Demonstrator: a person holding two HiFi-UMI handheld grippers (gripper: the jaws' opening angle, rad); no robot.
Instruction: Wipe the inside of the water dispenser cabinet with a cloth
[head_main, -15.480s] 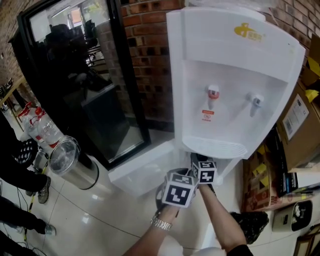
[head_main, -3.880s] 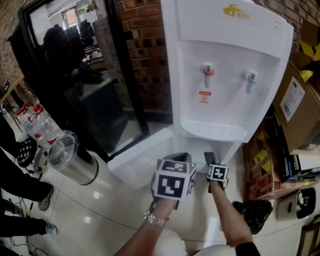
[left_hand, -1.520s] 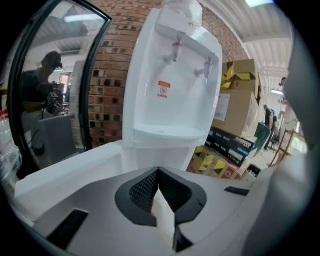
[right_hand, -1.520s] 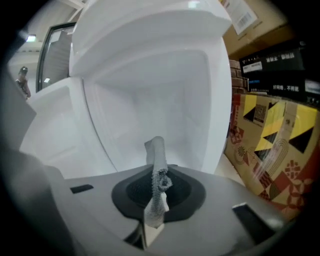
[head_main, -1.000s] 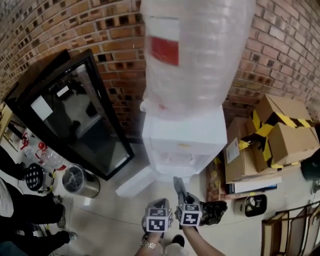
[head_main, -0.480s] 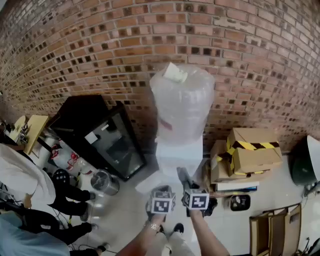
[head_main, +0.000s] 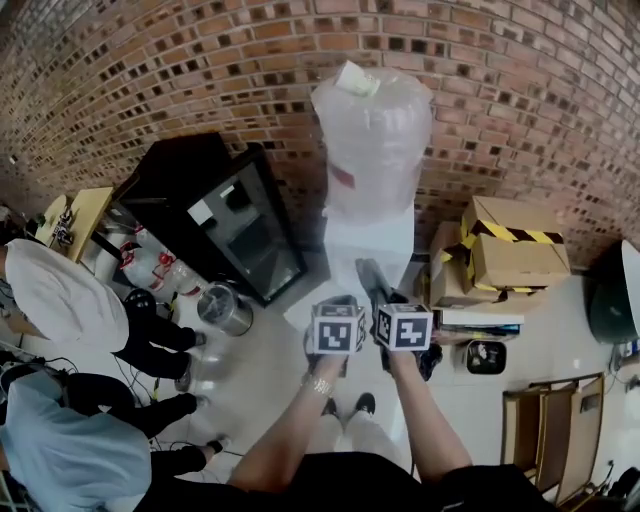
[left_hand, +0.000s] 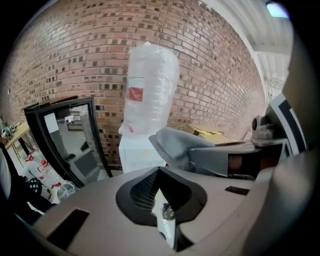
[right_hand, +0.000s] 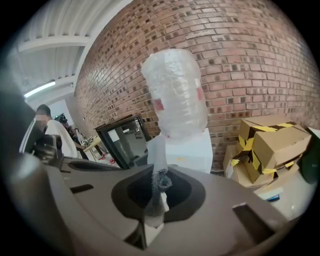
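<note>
white water dispenser (head_main: 368, 240), grey cloth (right_hand: 161, 181), red brick wall (head_main: 200, 60)

No print is legible, not even the bottle's (head_main: 372, 130) red label (head_main: 343, 177).

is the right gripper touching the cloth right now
Touching. In the right gripper view the grey cloth is pinched between the jaws of the right gripper, and a strip of it stands up past them.
</note>
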